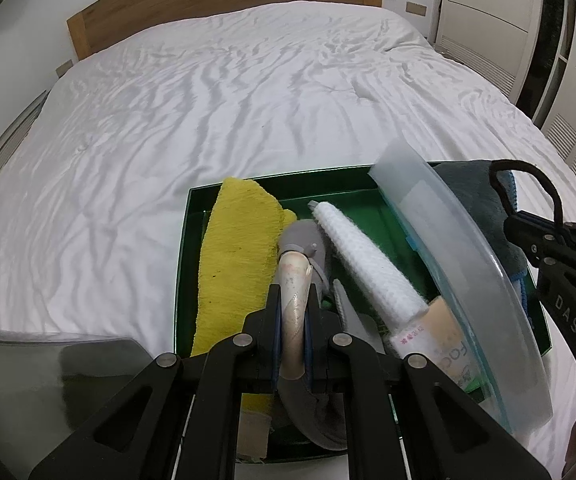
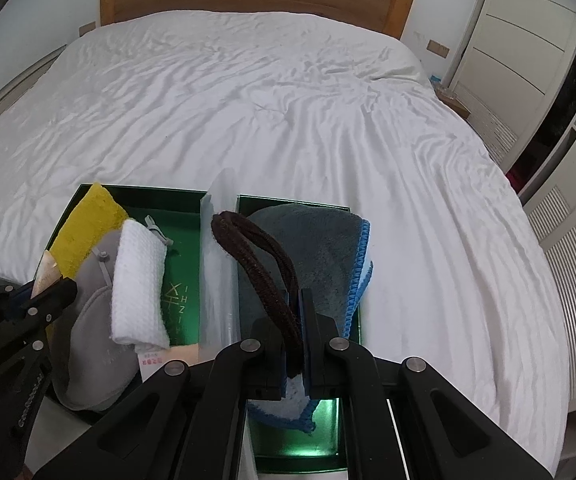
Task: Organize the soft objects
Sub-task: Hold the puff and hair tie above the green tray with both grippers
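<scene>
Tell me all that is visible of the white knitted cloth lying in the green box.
The white knitted cloth is folded or rolled into a long, narrow bundle with a waffle-like weave; it looks soft and thick. It lies inside the left green box, slanting, between the grey fabric item and the bare green floor. Its near end rests on a small printed packet. A grey plastic tie shows at its far end. Neither gripper touches it.
</scene>
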`<action>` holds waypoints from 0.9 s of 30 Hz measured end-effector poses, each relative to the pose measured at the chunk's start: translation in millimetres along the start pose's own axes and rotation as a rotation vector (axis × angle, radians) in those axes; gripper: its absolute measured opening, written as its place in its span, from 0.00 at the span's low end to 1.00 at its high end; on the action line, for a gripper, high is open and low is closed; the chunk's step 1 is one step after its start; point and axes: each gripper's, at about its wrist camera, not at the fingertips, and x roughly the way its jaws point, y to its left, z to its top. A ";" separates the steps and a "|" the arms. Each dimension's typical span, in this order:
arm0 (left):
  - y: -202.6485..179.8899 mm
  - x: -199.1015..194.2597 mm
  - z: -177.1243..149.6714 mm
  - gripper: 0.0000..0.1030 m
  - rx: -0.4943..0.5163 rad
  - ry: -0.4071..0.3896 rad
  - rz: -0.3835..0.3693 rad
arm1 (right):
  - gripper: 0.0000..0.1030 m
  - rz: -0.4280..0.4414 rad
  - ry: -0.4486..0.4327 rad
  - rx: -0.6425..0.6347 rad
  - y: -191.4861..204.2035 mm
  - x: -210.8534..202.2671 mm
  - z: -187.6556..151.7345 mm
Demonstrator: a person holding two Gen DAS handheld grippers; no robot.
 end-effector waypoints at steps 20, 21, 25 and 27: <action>1.4 14.7 9.1 0.06 -0.018 0.010 0.022 | 0.05 0.011 0.032 0.000 4.4 16.2 2.3; 1.4 15.7 9.3 0.07 -0.019 0.011 0.023 | 0.05 0.005 0.033 -0.001 4.4 16.9 2.1; 1.5 18.4 9.3 0.07 -0.017 0.013 0.027 | 0.05 -0.005 0.037 -0.007 5.7 20.9 2.6; 1.9 18.8 9.8 0.07 -0.017 0.015 0.026 | 0.05 -0.007 0.039 -0.009 6.4 21.8 3.5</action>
